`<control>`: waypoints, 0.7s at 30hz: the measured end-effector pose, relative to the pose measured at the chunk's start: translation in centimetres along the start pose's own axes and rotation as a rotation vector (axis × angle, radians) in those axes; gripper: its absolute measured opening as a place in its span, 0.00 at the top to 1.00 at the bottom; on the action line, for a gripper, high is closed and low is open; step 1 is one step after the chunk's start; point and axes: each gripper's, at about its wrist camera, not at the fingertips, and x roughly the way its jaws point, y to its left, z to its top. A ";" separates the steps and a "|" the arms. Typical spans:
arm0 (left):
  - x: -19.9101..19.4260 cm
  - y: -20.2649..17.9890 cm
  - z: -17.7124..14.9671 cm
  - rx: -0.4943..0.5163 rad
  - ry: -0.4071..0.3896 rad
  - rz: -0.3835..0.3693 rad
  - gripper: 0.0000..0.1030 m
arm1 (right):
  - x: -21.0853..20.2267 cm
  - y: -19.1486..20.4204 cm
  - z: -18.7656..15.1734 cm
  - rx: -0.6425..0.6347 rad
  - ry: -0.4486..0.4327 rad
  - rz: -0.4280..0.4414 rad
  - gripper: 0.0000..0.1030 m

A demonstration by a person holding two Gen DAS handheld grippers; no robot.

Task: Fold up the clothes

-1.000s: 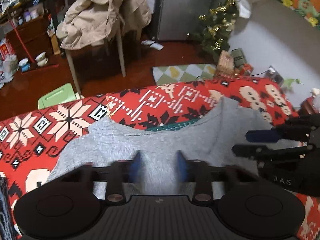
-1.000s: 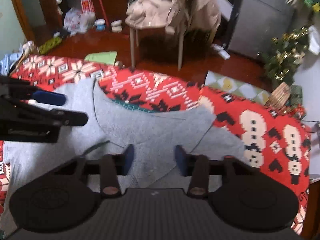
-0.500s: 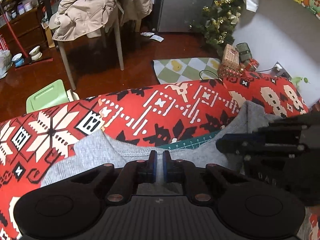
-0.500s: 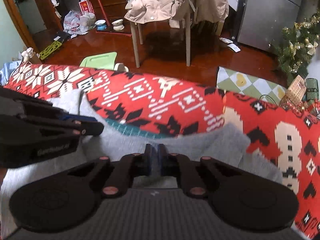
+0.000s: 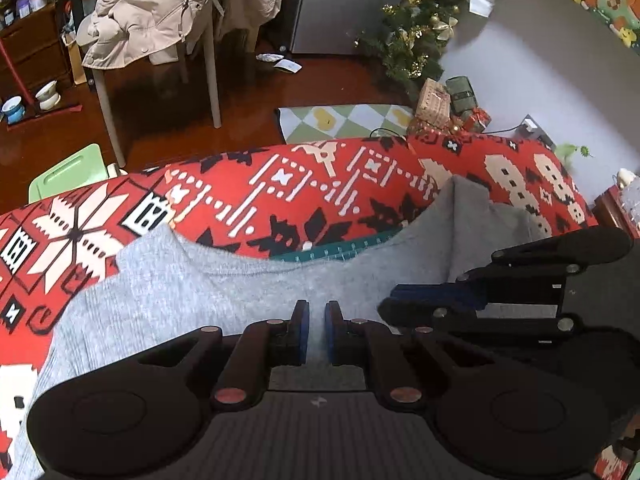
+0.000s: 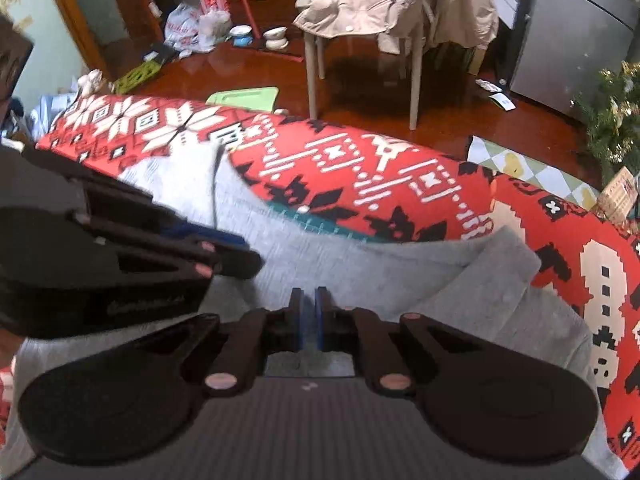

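Note:
A grey knit garment lies on a table covered with a red patterned cloth; it also shows in the right wrist view. My left gripper is shut on a pinch of the grey fabric near its near edge. My right gripper is likewise shut on the grey fabric. The two grippers are close side by side: the right one shows at the right of the left wrist view, the left one at the left of the right wrist view.
A green cutting mat peeks out between garment and red cloth. Beyond the table's far edge stand a chair with beige jackets, a green stool, a small Christmas tree and a grey cabinet on a wooden floor.
Both grippers went from open above the garment to shut on its fabric. They have since drawn back a little, so more grey fabric shows ahead of the fingers.

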 end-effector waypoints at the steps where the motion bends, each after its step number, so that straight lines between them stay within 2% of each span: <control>1: -0.1 0.1 0.3 -0.004 -0.010 0.001 0.93 | 0.1 0.0 0.0 -0.001 -0.002 -0.003 0.96; 2: -0.2 0.2 0.6 -0.009 -0.019 0.001 0.93 | 0.2 -0.1 0.0 -0.001 -0.007 -0.006 0.93; 9: 0.9 1.3 1.7 -0.035 -0.007 -0.017 0.95 | 1.7 -0.9 1.4 0.002 -0.013 0.010 0.94; 11: 0.2 1.2 2.0 -0.027 -0.025 -0.017 0.95 | 1.3 -1.2 1.6 0.011 -0.023 0.007 0.94; 13: -0.7 1.3 2.1 -0.030 -0.054 -0.015 0.94 | 0.2 -1.8 1.5 0.032 -0.047 -0.019 0.94; 16: -1.2 2.1 1.7 -0.053 -0.047 0.002 0.95 | -1.2 -3.1 1.0 0.066 -0.063 -0.073 0.94; 19: -0.5 3.2 1.0 -0.075 -0.013 0.034 0.95 | -1.3 -4.8 0.7 0.082 -0.043 -0.107 0.94; 21: -0.2 3.5 1.0 -0.075 -0.018 0.036 0.95 | -0.4 -5.7 0.7 0.079 -0.027 -0.117 0.94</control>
